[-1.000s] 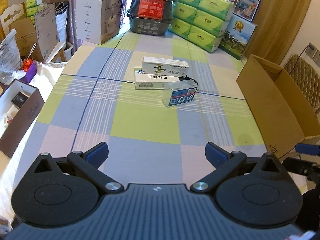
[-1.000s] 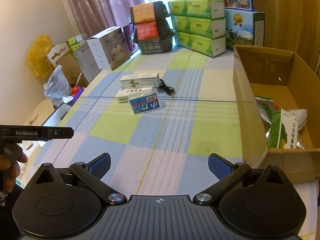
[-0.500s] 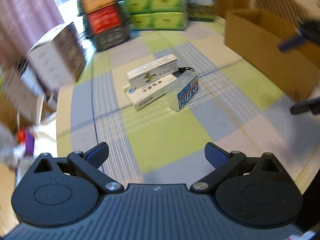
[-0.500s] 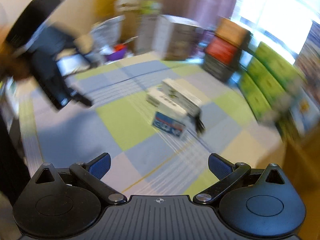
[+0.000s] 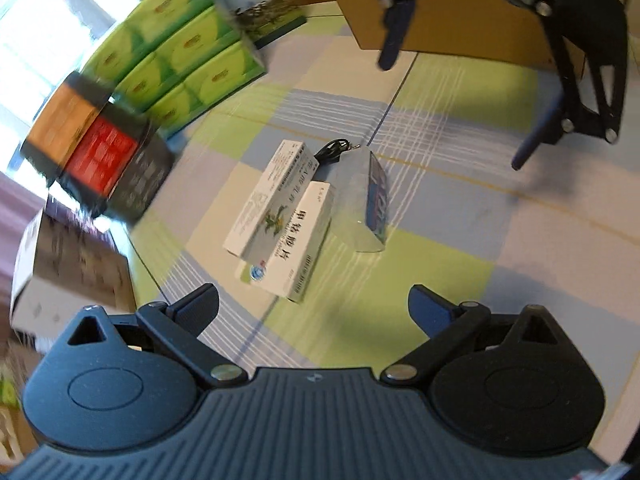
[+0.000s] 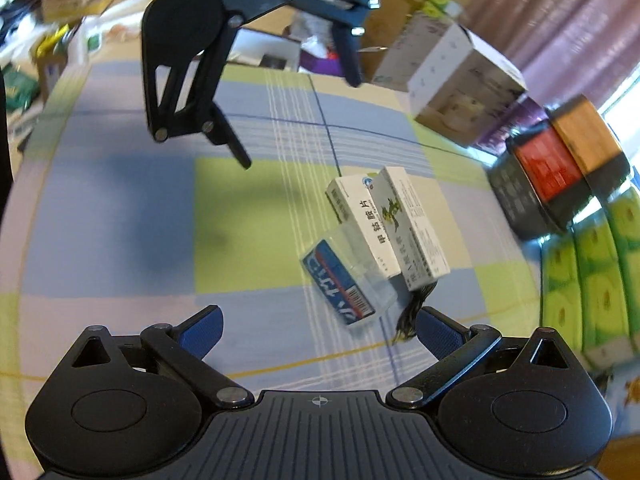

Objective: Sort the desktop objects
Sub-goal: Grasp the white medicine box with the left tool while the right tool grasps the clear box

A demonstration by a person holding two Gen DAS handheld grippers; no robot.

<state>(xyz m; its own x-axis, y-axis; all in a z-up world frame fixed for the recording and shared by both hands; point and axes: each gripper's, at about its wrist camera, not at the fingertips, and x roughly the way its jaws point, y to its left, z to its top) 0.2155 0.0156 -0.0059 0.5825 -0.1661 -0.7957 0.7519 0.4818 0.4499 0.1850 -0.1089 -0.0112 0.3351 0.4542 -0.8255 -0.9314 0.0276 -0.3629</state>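
Left wrist view: the left tongs [image 5: 314,308] stand wide apart and empty at the lower edge, above the checked worktop [image 5: 420,280]. At the centre of the frame lie two white medicine boxes, the upper medicine box [image 5: 270,196] resting partly on the lower medicine box [image 5: 294,248]. A clear plastic box with a blue label [image 5: 366,204] touches them on the right, and a black cable [image 5: 334,150] lies just behind. The right tongs [image 5: 456,110], also spread apart and empty, hang in the upper right of the frame before a cardboard box [image 5: 448,20]. Green tissue packs [image 5: 180,56] and stacked black containers [image 5: 100,148] occupy the upper left. Right wrist view: the same cluster sits just right of centre, with the left tongs in the upper left; the edges are blurred.
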